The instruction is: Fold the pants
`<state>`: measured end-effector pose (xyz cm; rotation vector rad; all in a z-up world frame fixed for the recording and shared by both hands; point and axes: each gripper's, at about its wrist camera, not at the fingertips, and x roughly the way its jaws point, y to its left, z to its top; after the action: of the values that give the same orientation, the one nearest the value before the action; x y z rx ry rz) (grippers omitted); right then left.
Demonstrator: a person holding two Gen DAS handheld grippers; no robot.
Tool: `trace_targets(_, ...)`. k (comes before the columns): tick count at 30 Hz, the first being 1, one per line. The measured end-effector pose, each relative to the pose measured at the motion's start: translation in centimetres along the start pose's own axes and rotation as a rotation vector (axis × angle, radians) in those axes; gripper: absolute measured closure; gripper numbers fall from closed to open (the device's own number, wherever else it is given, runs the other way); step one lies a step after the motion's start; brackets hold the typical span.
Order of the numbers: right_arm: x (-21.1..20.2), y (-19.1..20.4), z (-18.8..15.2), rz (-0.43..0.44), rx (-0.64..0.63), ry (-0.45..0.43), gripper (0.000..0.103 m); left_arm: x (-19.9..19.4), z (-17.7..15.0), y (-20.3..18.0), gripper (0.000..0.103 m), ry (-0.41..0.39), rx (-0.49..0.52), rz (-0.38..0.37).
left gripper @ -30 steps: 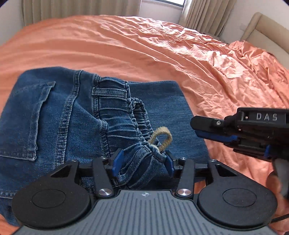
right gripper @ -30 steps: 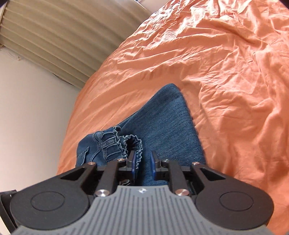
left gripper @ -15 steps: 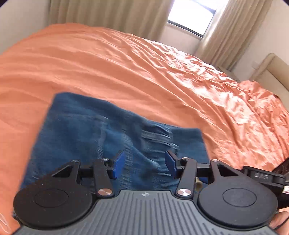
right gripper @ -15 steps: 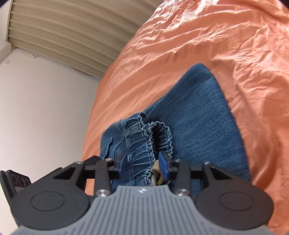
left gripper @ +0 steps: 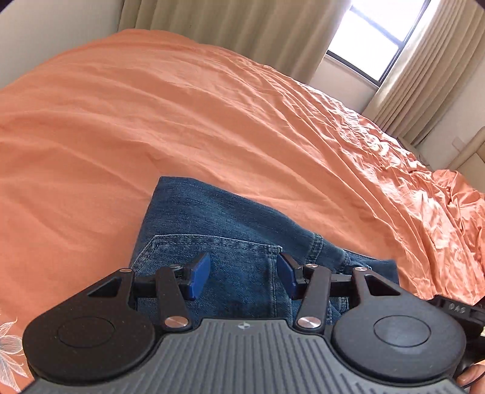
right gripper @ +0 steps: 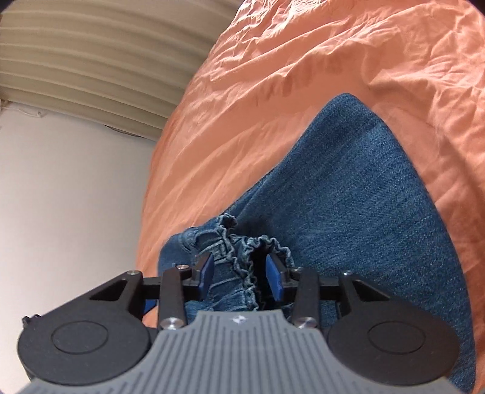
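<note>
Folded blue denim pants (left gripper: 242, 242), pocket up, waistband (right gripper: 242, 266) gathered.

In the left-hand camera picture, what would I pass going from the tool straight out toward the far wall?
Left gripper, open → jeans → orange bedsheet → curtains and window.

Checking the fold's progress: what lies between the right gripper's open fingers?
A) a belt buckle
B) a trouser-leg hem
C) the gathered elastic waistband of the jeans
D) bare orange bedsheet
C: in the right wrist view, the right gripper is open with the ruffled elastic waistband of the jeans bunched between its blue pads.
</note>
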<state>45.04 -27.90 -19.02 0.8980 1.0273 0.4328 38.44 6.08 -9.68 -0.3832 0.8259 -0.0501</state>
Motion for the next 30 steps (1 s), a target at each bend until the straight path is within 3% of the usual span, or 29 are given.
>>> trace_targets(4,0.7,0.1,-0.6,0.029,0.052,0.086,0.076,0.4,-0.1,0.5,0.044,0.001,0.003,-0.024)
trace_targets(6,0.1,0.3,-0.7,0.000,0.027,0.074,0.098,0.4,-0.3,0.7,0.044,-0.001,-0.001,-0.033)
trace_targets(9,-1.5,1.3,-0.8,0.036,-0.005,0.049,0.102,0.2,-0.6,1.1,0.044,-0.002,-0.013,-0.033)
trace_targets(14,-5.7,3.8,-1.2,0.191,-0.101,0.023,0.103,-0.7,-0.6,1.2,0.044,-0.009,-0.004,-0.022)
trace_targets(20,-2.8,-0.8,-2.6,0.014,-0.018,0.118,0.103,-0.6,-0.5,0.6,0.044,0.004,0.005,-0.004)
trace_targets(22,-1.9,-1.3,-2.4,0.006,0.011,0.127,0.102,-0.2,-0.4,0.5,0.044,0.014,-0.004,0.003)
trace_targets(25,-2.1,-0.3,-1.6,0.048,-0.032,0.078,0.090,-0.3,-0.1,0.3,0.044,0.009,-0.016,-0.002)
trace_targets(27,-2.2,-0.1,-0.9,0.093,-0.028,0.043,0.055,-0.6,0.3,0.1,0.044,-0.005,-0.003,-0.008)
trace_targets(30,-1.0,-0.8,0.1,0.126,0.042,0.019,0.054,-0.9,0.9,-0.2,0.044,-0.017,0.010,-0.009)
